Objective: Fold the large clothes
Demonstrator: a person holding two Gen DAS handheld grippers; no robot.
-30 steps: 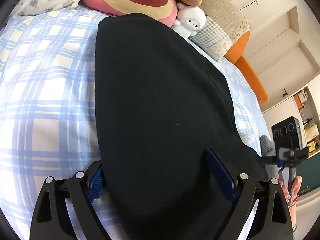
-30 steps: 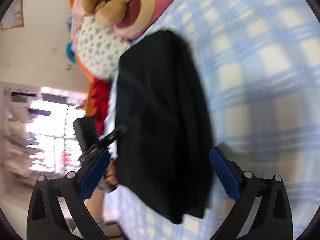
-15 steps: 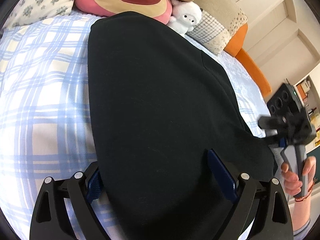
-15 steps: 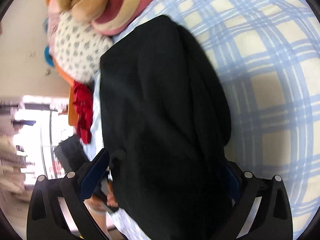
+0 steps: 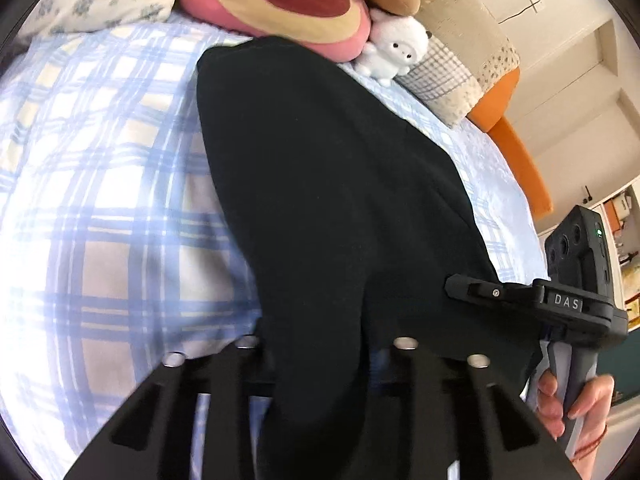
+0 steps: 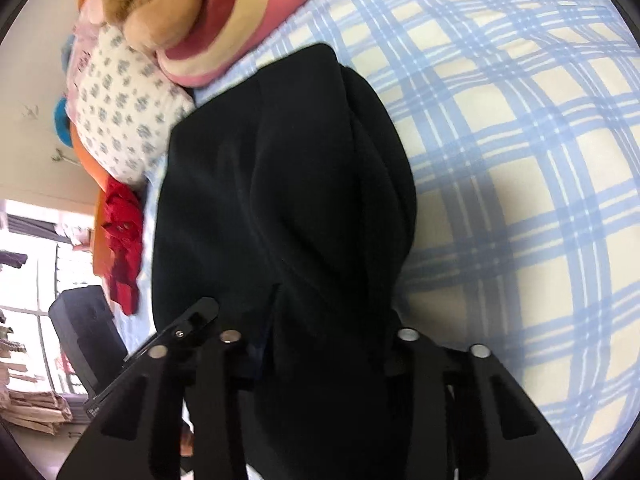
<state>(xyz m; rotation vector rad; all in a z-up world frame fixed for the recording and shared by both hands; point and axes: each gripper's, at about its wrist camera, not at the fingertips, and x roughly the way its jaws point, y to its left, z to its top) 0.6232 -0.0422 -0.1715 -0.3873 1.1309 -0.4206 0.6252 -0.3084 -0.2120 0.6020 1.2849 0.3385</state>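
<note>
A large black garment (image 5: 340, 200) lies lengthwise on the blue-checked bed sheet (image 5: 100, 200). At its near end my left gripper (image 5: 320, 352) is closing its jaws, and a bunched ridge of the cloth is pinched between them. In the right wrist view the same garment (image 6: 280, 180) shows a folded layer along its right side. There my right gripper (image 6: 320, 344) is closing too, with gathered cloth pressed between its jaws. The two grippers stand close side by side; one right finger (image 5: 480, 291) rests on the garment's edge.
Beyond the garment's far end lie a pink round cushion (image 5: 288, 4), a white plush toy (image 5: 396, 52) and a floral pillow (image 6: 124, 108). A red garment (image 6: 120, 240) lies at the bed's left edge. A hand (image 5: 560, 400) holds the right gripper's handle.
Both grippers' jaws have narrowed from wide apart onto the garment's near end, bunching the cloth. The right gripper has swung over the garment and come close beside the left one.
</note>
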